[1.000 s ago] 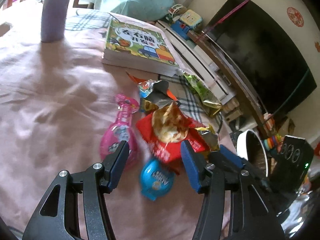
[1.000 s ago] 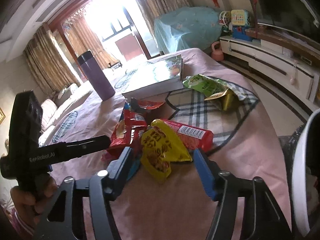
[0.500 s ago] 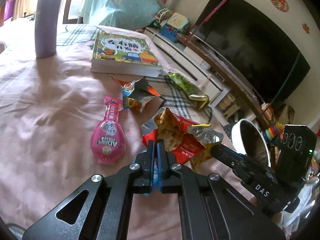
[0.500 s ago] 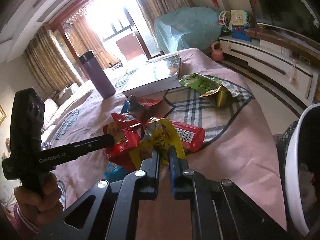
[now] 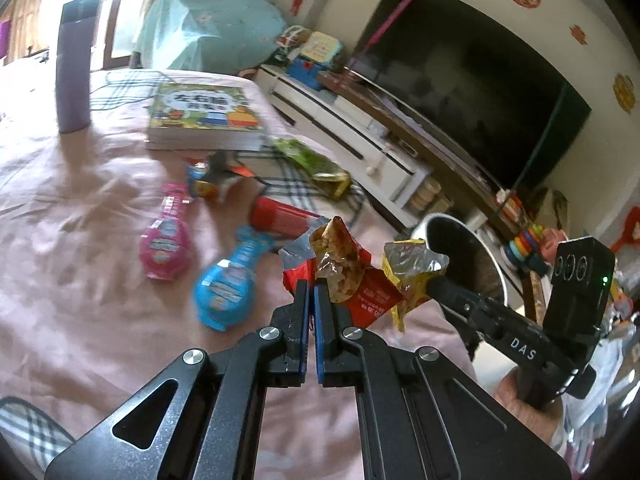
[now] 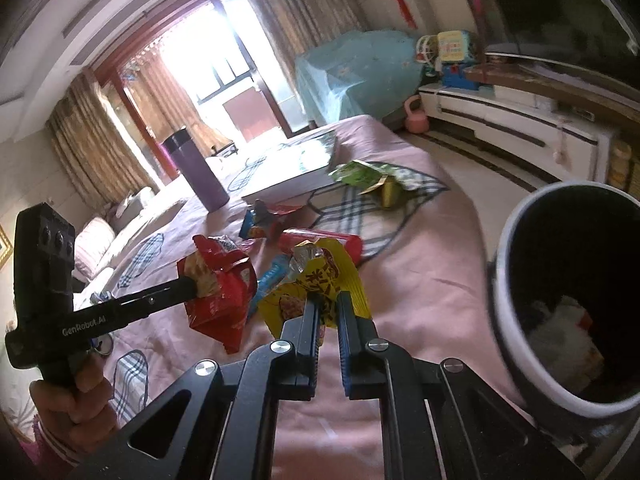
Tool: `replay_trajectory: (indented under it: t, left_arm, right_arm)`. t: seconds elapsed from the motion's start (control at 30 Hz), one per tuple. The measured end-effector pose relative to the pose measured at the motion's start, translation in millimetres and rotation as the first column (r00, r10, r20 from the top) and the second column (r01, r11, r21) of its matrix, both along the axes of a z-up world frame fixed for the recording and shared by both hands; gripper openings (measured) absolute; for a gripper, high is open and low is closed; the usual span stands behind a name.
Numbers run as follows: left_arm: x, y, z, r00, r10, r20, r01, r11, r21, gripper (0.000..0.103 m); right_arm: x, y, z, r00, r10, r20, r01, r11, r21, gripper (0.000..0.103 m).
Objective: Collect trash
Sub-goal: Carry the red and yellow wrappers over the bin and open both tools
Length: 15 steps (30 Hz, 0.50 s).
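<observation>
Left wrist view: my left gripper (image 5: 311, 292) holds the red wrapper (image 5: 344, 276) above the pink cloth (image 5: 80, 208); its long side stands nearly upright, torn mouth up. The jaws are almost together, pinching the crinkled foil at its lower edge. My right gripper (image 6: 329, 312) pinches the yellow wrapper (image 6: 320, 280) the same way, with a narrow gap between the blue pads (image 6: 345, 320); its open silver mouth points up and away from me. The white bin (image 6: 516, 320), round with a dark inside, is just to the right. On the cloth lie a red tube (image 5: 284, 218), a green packet (image 5: 316, 162), and glossy pink (image 5: 164, 240) and blue (image 5: 224, 284) pouches.
</observation>
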State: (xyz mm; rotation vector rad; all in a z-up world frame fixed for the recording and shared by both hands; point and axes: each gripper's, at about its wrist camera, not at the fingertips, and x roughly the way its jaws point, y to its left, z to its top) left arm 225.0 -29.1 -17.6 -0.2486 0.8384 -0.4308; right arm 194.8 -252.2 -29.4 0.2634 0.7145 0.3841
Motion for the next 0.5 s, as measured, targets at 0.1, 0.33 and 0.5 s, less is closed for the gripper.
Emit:
replay_trajectory:
  t: [0.1, 0.33, 0.5]
  left_arm:
    - [-5.6, -18.2, 2.6, 0.999, -0.040, 0.007, 0.040, 0.999, 0.005, 0.002]
    - [-14.4, -57.9, 8.6, 0.993, -0.113, 0.018, 0.112, 0.994, 0.018, 0.002]
    - [-18.3, -82.0, 13.1, 0.989, -0.149, 0.024, 0.148, 0.989, 0.027, 0.002]
  right_arm:
    - [-9.5, -16.9, 2.0, 0.999, -0.033, 0.004, 0.033, 0.999, 0.010, 0.008]
    - [-32.7, -60.8, 6.5, 0.992, -0.125, 0.016, 0.125, 0.992, 0.030, 0.008]
    - [-44.9, -84.0, 6.7, 0.984, -0.178, 0.021, 0.178, 0.983, 0.036, 0.008]
